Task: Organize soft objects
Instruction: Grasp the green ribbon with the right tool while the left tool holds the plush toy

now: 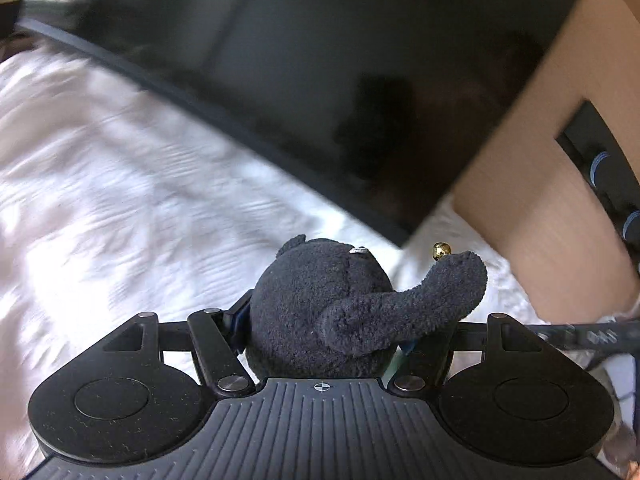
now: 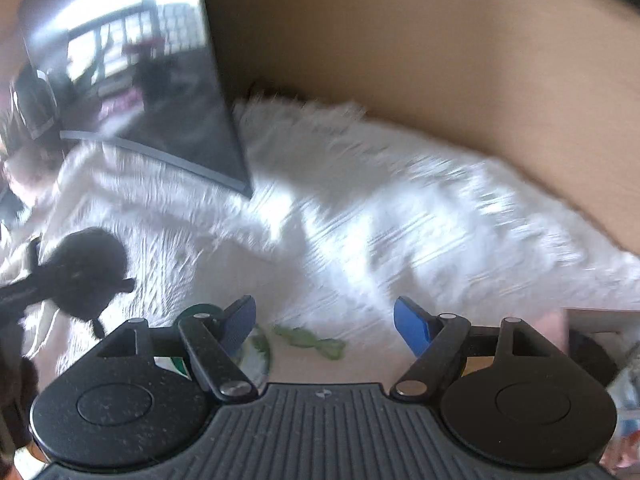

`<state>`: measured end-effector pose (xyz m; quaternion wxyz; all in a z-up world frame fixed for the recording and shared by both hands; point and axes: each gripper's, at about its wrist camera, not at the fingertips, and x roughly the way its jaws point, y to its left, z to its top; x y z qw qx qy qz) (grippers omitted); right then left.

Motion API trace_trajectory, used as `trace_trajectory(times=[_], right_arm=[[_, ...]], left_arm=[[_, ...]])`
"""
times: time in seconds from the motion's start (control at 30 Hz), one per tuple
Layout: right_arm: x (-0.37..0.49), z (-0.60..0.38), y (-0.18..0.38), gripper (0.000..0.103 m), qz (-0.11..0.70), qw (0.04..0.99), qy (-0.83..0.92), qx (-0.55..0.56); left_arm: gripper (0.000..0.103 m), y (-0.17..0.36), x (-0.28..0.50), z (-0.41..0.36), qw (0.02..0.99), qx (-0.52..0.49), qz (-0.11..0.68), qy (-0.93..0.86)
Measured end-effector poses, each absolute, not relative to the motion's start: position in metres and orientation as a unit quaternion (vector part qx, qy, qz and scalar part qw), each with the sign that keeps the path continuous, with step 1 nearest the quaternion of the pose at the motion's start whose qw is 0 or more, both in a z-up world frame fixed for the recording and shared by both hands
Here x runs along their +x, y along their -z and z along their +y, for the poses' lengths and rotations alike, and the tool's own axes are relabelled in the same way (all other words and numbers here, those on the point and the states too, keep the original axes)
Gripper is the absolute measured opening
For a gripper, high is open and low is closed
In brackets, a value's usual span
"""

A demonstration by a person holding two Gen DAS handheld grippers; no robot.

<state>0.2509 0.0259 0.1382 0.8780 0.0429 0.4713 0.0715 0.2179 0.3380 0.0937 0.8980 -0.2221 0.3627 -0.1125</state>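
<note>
My left gripper [image 1: 320,332] is shut on a dark grey plush toy [image 1: 320,300] with a long ear or tail and a small gold bell [image 1: 440,251], held above the white furry blanket [image 1: 120,184]. The same toy [image 2: 86,272] shows at the left of the right wrist view, held in the left gripper. My right gripper [image 2: 324,324] is open and empty above the blanket [image 2: 400,216]; its blue pads [image 2: 412,326] stand wide apart. A small green soft thing [image 2: 312,340] lies just below the right gripper.
A black flat screen [image 1: 320,60] leans against a cardboard box [image 1: 532,184]; both show in the right wrist view too, the screen [image 2: 160,92] at left and the box [image 2: 420,48] behind. A green and white round object [image 2: 252,352] lies under the right gripper's left finger.
</note>
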Motion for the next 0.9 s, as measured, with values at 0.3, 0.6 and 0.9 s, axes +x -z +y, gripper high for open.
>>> trace_trajectory(times=[0.3, 0.6, 0.9], right_arm=[[0.338, 0.045, -0.058, 0.076, 0.625, 0.775, -0.012, 0.097], [0.351, 0.055, -0.023, 0.072, 0.673, 0.735, 0.009, 0.08], [0.327, 0.036, -0.036, 0.057, 0.659, 0.752, 0.005, 0.024]], left_arm=[[0.072, -0.055, 0.173, 0.363, 0.88, -0.259, 0.383, 0.106], [0.072, -0.037, 0.166, 0.366, 0.87, -0.264, 0.399, 0.12], [0.072, -0.036, 0.169, 0.362, 0.867, -0.261, 0.406, 0.124]])
